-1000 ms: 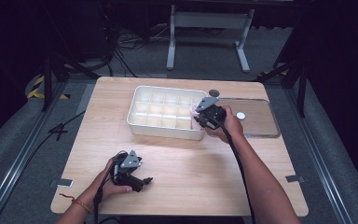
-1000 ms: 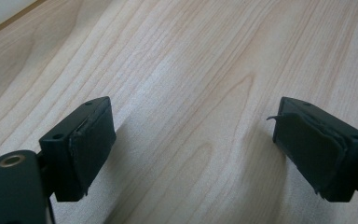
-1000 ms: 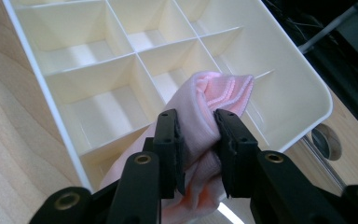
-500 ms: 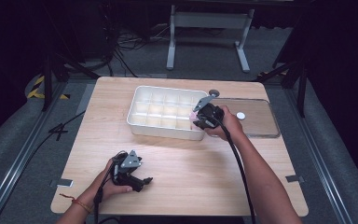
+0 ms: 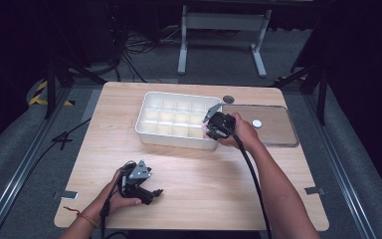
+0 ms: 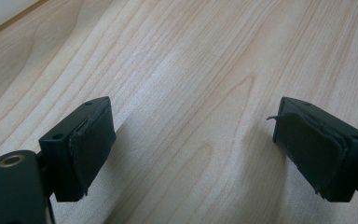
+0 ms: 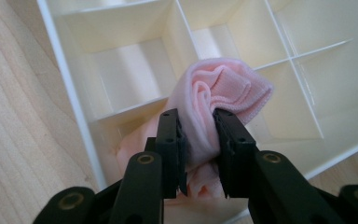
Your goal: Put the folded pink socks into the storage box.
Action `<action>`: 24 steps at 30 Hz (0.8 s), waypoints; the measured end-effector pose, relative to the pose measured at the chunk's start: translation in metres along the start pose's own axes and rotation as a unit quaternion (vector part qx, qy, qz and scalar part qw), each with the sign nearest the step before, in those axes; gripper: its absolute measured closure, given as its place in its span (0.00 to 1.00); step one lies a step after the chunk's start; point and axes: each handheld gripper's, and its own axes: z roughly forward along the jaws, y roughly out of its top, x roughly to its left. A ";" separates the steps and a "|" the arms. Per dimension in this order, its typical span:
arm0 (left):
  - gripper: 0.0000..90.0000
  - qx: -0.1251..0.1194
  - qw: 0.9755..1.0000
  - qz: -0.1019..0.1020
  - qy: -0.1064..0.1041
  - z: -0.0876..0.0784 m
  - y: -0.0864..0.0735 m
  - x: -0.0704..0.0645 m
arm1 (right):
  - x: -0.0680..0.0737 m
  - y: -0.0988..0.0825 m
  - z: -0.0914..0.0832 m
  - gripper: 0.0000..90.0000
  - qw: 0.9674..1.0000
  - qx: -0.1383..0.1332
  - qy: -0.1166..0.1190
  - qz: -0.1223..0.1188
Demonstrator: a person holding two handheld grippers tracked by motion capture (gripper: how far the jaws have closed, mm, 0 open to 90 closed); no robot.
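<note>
My right gripper [image 7: 198, 140] is clamped on a rolled pink cloth [image 7: 219, 93], held over the near corner compartment of the white divided tray [image 5: 146, 133] (placing step, I judge). Next: lower and release. My left gripper [image 6: 193, 144] rests unclenched and holding nothing on the table [image 5: 204, 174].

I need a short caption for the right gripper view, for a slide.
Right gripper shut on a pink cloth, held over a corner compartment of the white divided tray.
</note>
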 end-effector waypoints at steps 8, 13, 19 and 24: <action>0.14 -0.003 1.000 -0.001 0.001 0.000 0.000 0.000 | -0.002 0.001 0.007 0.81 0.999 0.026 0.022 -0.006; 0.14 -0.002 1.000 -0.001 0.001 0.000 0.000 0.000 | -0.007 0.001 0.008 0.81 0.999 0.029 0.041 0.018; 0.14 -0.002 1.000 0.000 0.003 0.000 0.000 0.000 | -0.009 0.000 0.015 0.81 0.997 0.043 0.055 0.041; 0.14 -0.003 1.000 0.000 0.003 0.000 0.000 0.000 | -0.010 0.003 0.018 0.81 0.995 0.060 0.058 0.045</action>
